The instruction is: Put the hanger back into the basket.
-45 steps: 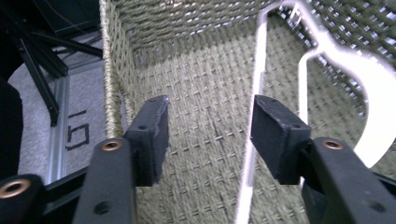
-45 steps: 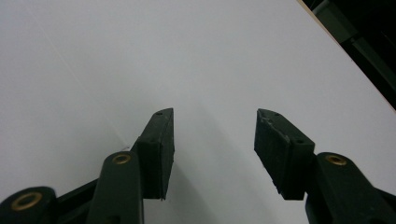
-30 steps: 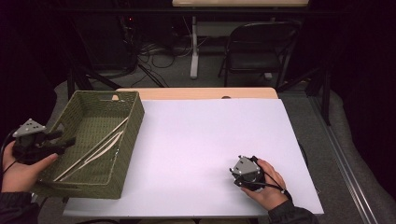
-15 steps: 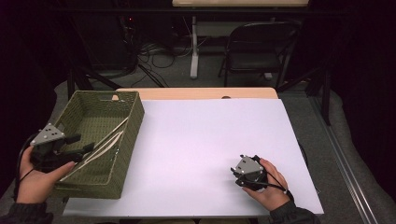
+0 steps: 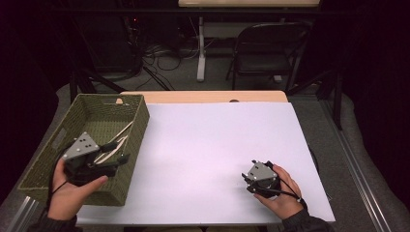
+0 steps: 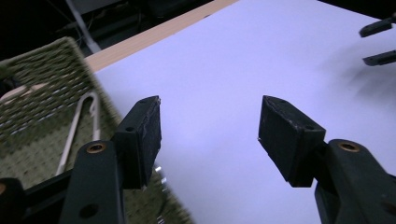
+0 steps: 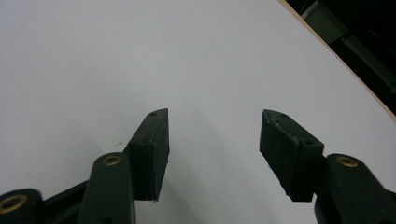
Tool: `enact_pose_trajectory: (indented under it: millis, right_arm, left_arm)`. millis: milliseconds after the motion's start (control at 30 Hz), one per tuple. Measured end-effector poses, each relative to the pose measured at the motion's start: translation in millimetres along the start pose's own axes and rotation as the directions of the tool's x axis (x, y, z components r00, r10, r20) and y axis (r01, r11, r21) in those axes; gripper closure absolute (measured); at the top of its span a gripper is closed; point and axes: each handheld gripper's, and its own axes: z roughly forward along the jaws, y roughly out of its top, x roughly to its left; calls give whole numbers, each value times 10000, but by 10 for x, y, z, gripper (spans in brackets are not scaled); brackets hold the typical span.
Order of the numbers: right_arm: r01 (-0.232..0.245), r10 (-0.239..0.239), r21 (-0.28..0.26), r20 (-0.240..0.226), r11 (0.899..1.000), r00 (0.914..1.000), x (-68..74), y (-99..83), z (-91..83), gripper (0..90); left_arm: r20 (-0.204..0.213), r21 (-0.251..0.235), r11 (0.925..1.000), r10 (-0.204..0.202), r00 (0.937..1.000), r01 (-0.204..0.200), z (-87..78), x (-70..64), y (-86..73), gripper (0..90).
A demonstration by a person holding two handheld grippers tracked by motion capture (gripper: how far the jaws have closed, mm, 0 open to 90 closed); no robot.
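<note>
White sheet (image 5: pixel 212 154) covers nearly the whole counter (image 5: pixel 203 96), whose bare wooden edge shows only along the far side. Beyond it stand a dark folding chair (image 5: pixel 263 53) and a tangle of cables (image 5: pixel 159 53) on the floor.

The green woven basket (image 5: pixel 34 181) sits on the counter's left end, just past the sheet's left edge, long side running away from the person. Inside it lie pale hangers (image 5: pixel 115 140), thin and cream-coloured, resting on the basket floor; the left gripper view shows one (image 6: pixel 79 126) with its rounded bend against the weave.

The left tongs (image 5: pixel 118 151) are held above the basket's near right part, over the hangers, pointing right toward the sheet. In their own view the tongs (image 6: pixel 210 130) are released: the jaws stand wide apart with nothing between them, the basket wall below the left jaw and white sheet beyond. Whether they touch a hanger I cannot tell.

The right tongs (image 5: pixel 247 181) rest low over the sheet near the counter's near right corner, well apart from the basket. In their own view these tongs (image 7: pixel 212 140) are released too, jaws spread with bare sheet between them.
</note>
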Motion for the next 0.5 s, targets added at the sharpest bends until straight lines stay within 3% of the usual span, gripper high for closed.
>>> enact_pose_trajectory:
  millis: [67,100,167,333,500]
  right_arm:
    - [-4,4,42,35,10000,10000,4,-1,0,426]
    - [29,-29,206,-2,9998,10000,1,2,-9,426]
    - [1,-1,-55,-21,10000,10000,2,-8,9,426]
    - [-8,8,-41,-30,10000,10000,8,-12,15,426]
    - [-26,26,17,-38,10000,10000,10,-16,21,426]
  left_arm:
    - [52,82,9995,310,9995,-311,72,-104,20,397]
    - [37,109,9995,299,9995,-299,100,-136,19,397]
    - [102,209,9993,303,9995,-305,184,-203,16,397]
    - [589,45,10000,27,9983,-30,382,-353,-16,398]
    - [1003,151,9997,152,9948,-168,576,-532,-42,399]
